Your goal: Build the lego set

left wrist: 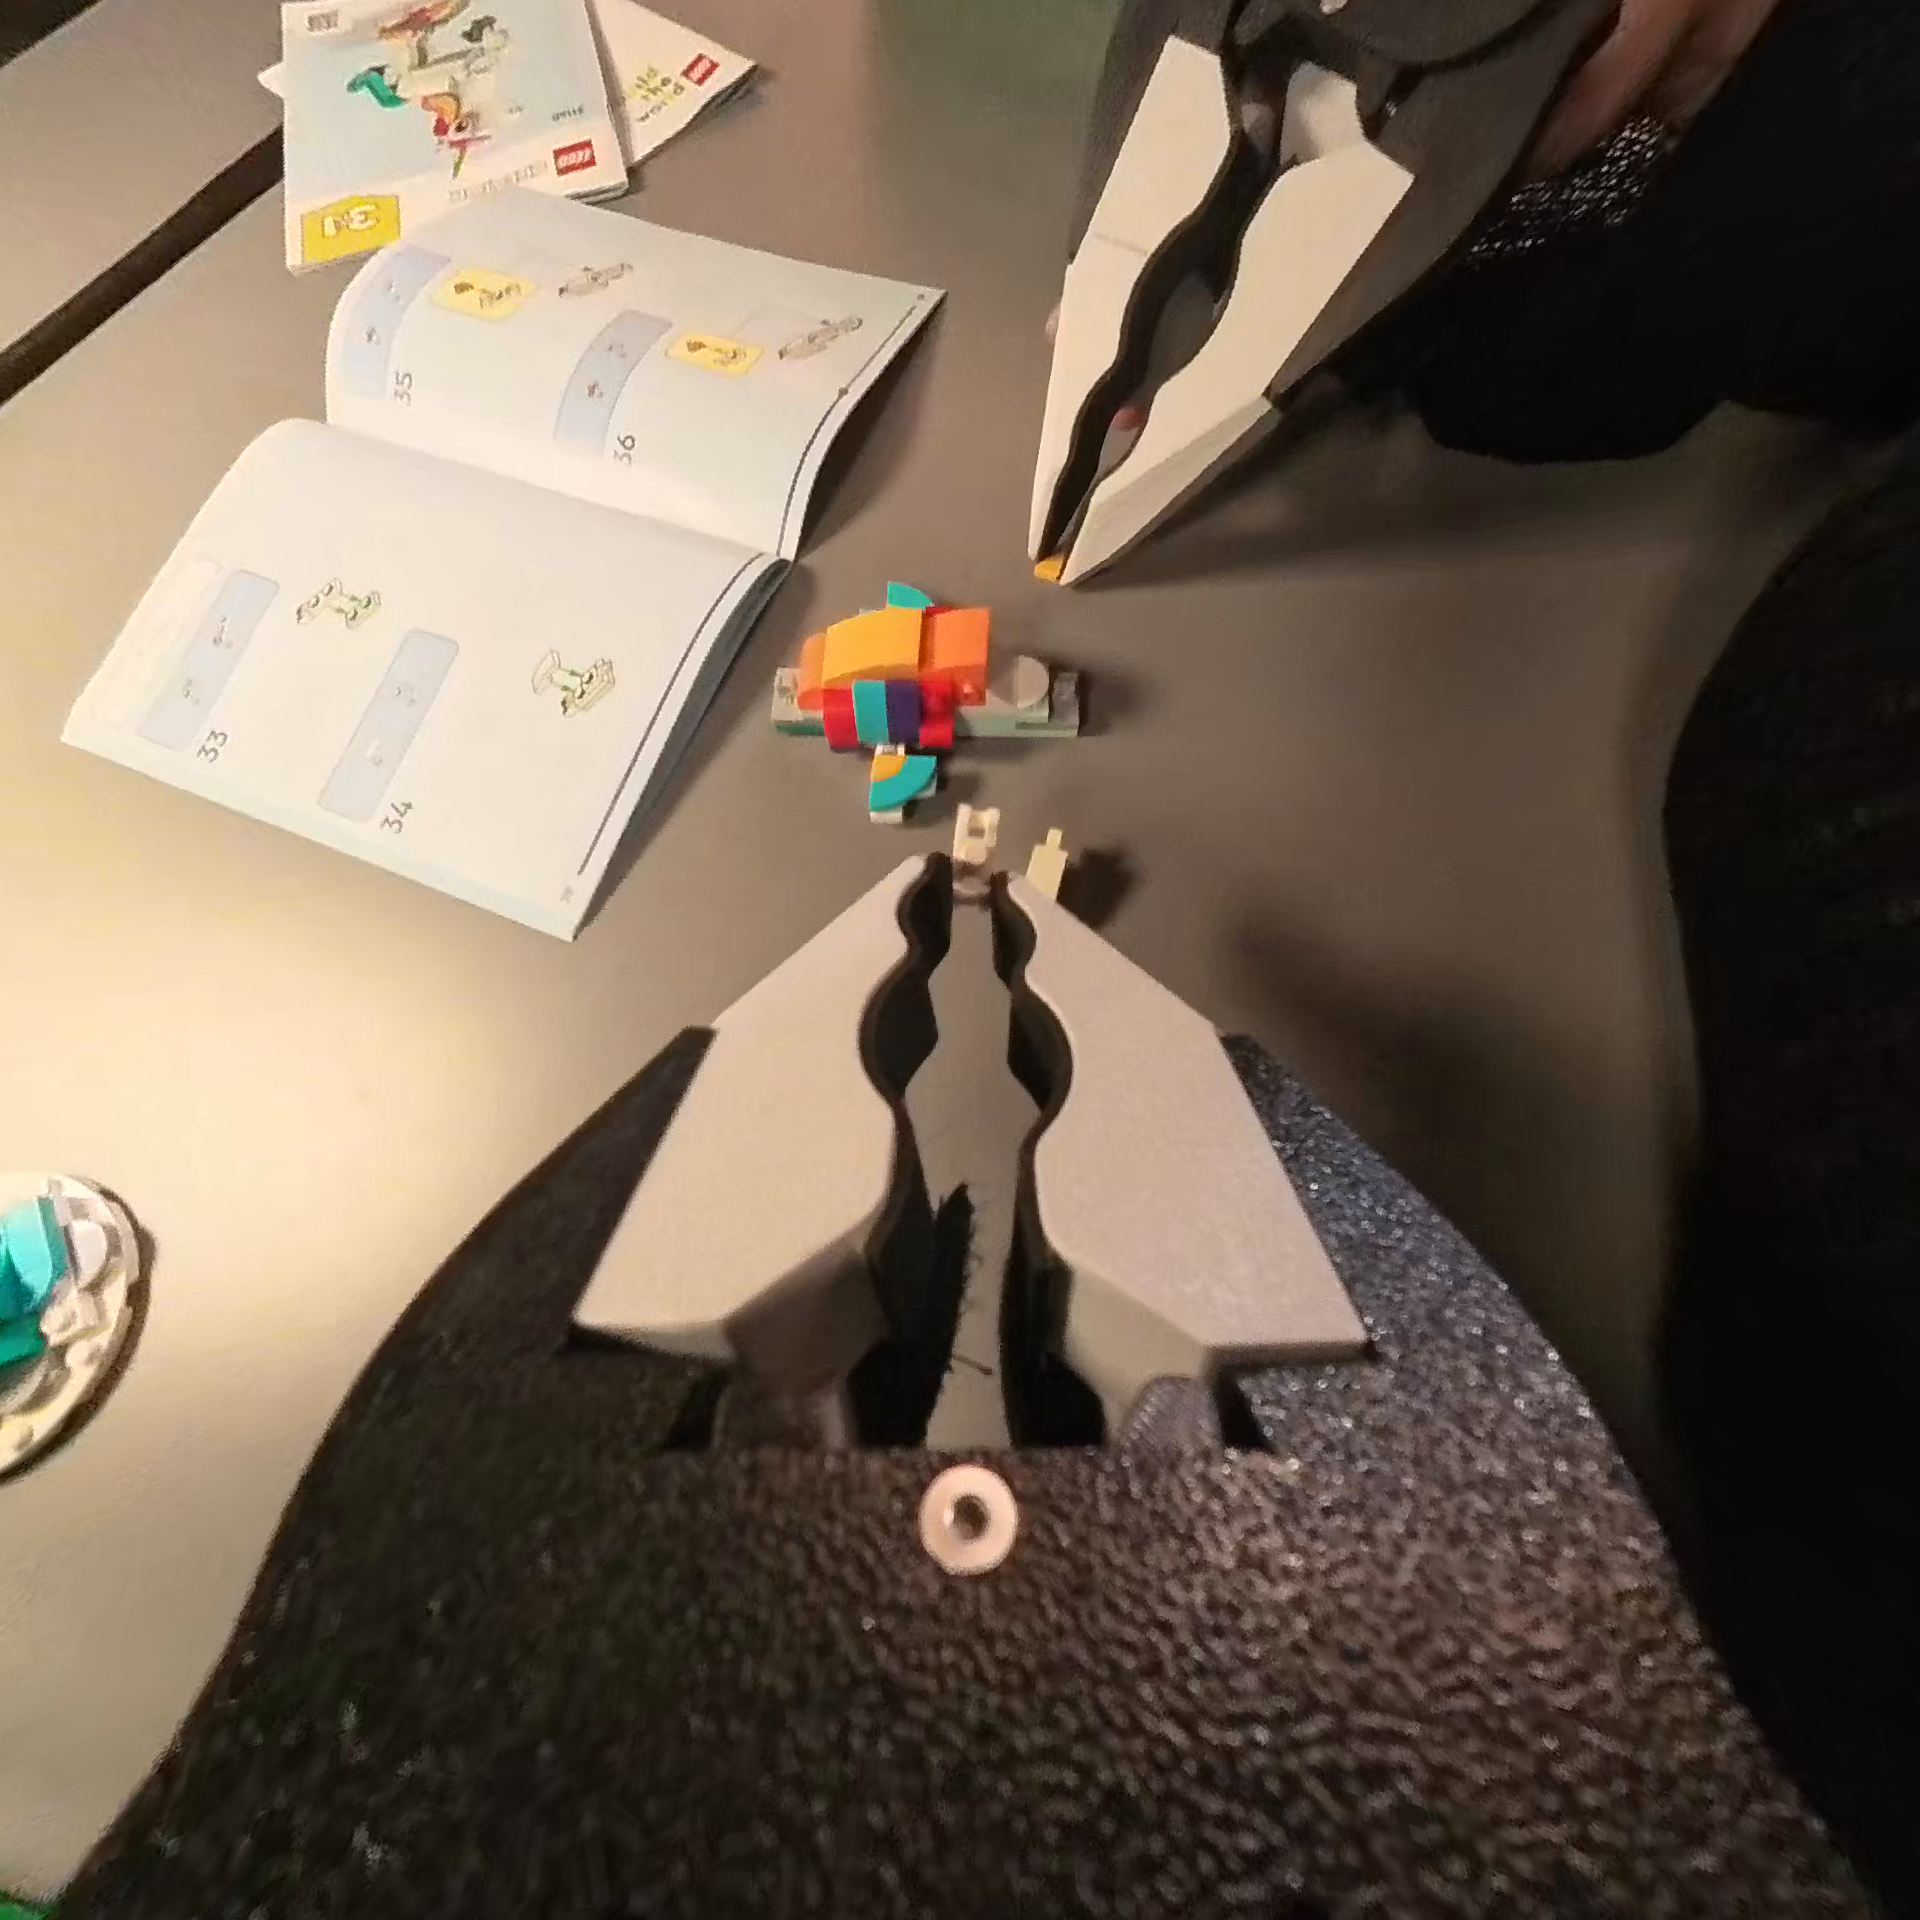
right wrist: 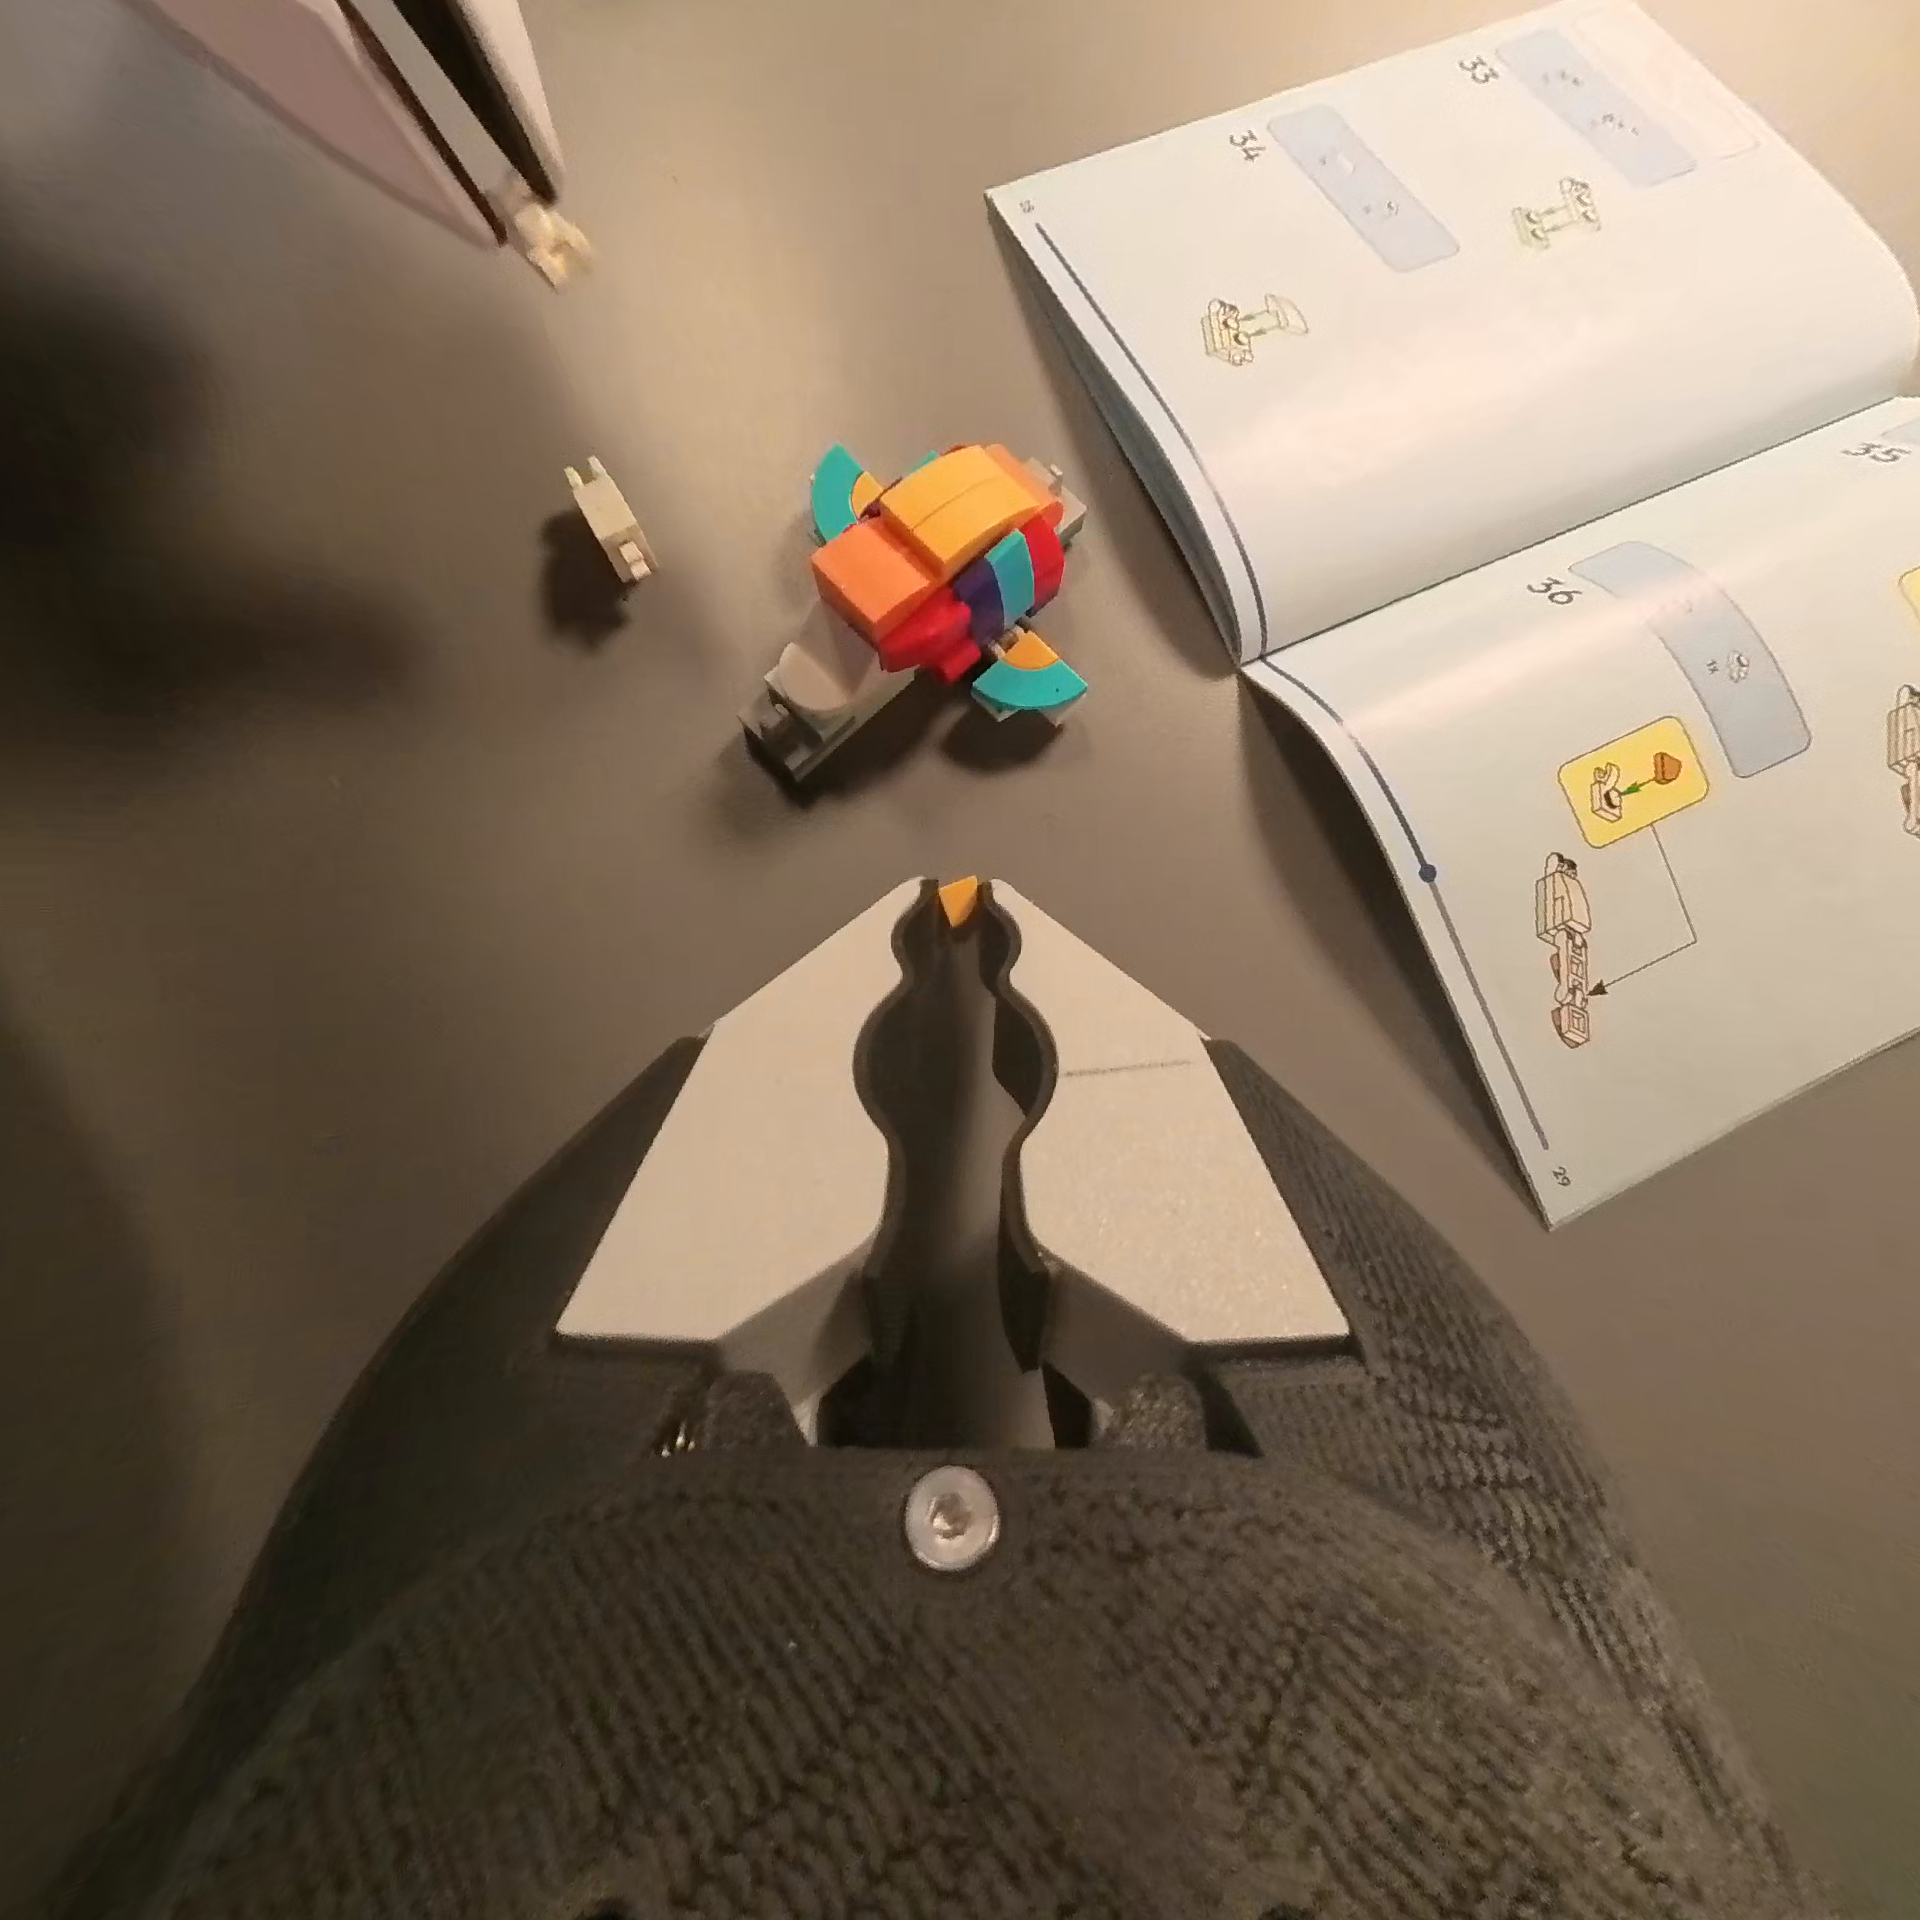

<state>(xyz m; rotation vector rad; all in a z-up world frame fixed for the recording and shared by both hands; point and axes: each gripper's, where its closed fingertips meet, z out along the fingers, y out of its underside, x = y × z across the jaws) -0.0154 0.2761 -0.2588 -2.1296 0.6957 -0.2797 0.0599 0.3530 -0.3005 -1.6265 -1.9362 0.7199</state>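
Note:
A colourful brick model (left wrist: 914, 675) with orange, red and teal parts lies on the grey table; it also shows in the right wrist view (right wrist: 935, 582). My left gripper (left wrist: 971, 878) is shut on a small cream clip piece (left wrist: 977, 836), held just short of the model; it shows far off in the right wrist view (right wrist: 540, 223). A second cream piece (left wrist: 1047, 860) lies beside the left fingertips, also in the right wrist view (right wrist: 613, 520). My right gripper (right wrist: 958, 894) is shut on a small orange piece (right wrist: 958, 896), near the model; it shows in the left wrist view (left wrist: 1055, 561).
An open instruction booklet (left wrist: 488, 582) lies left of the model, also in the right wrist view (right wrist: 1507, 520). Two closed booklets (left wrist: 447, 114) lie behind it. A round white plate with teal bricks (left wrist: 52, 1309) sits at the left edge. A dark sleeve (left wrist: 1714, 260) is at the right. The grippers' ends are close to 12 centimetres from one another.

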